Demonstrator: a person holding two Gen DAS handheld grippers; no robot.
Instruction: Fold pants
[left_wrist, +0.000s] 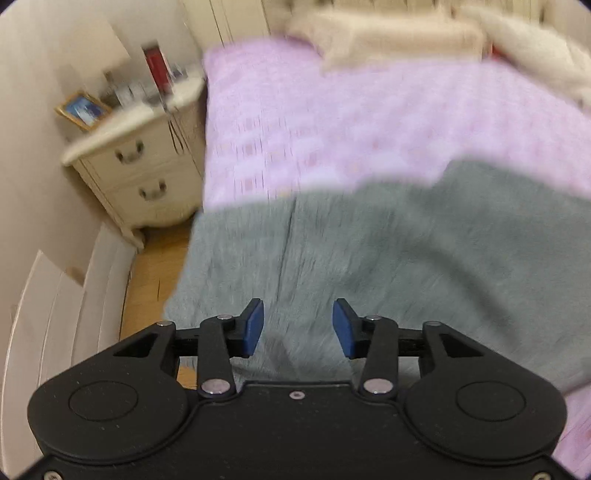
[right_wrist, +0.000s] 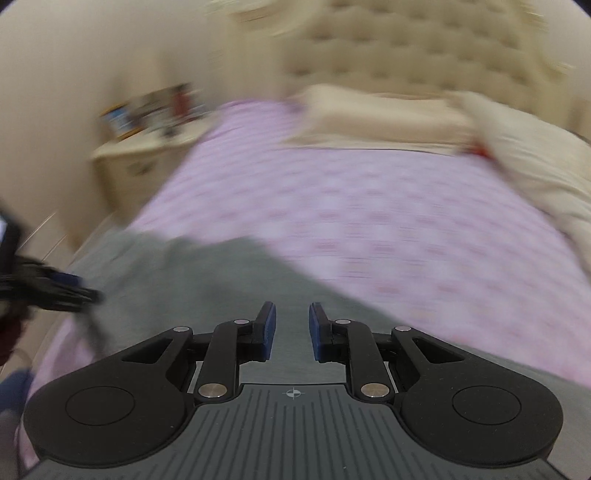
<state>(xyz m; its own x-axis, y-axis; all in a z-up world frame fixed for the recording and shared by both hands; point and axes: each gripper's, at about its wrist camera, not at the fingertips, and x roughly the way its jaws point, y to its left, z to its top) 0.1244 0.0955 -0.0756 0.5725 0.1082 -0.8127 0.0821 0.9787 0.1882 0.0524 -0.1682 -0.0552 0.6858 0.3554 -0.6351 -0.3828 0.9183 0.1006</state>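
Grey fuzzy pants (left_wrist: 369, 251) lie spread on a bed with a pink patterned cover (left_wrist: 332, 122). My left gripper (left_wrist: 297, 328) hovers above the near part of the pants, open, with nothing between its blue pads. In the right wrist view the same pants (right_wrist: 207, 273) lie low and to the left, and my right gripper (right_wrist: 292, 330) hangs over them, open with a narrower gap and nothing in it. The left gripper (right_wrist: 70, 284) shows blurred at the left edge of that view. Both views are smeared by motion.
A cream nightstand (left_wrist: 140, 170) with a picture frame (left_wrist: 83, 110) and small items stands left of the bed. Beige pillows (left_wrist: 388, 33) and a tufted headboard (right_wrist: 406, 48) are at the far end. Wooden floor (left_wrist: 155, 273) and white panels (left_wrist: 62, 306) lie left.
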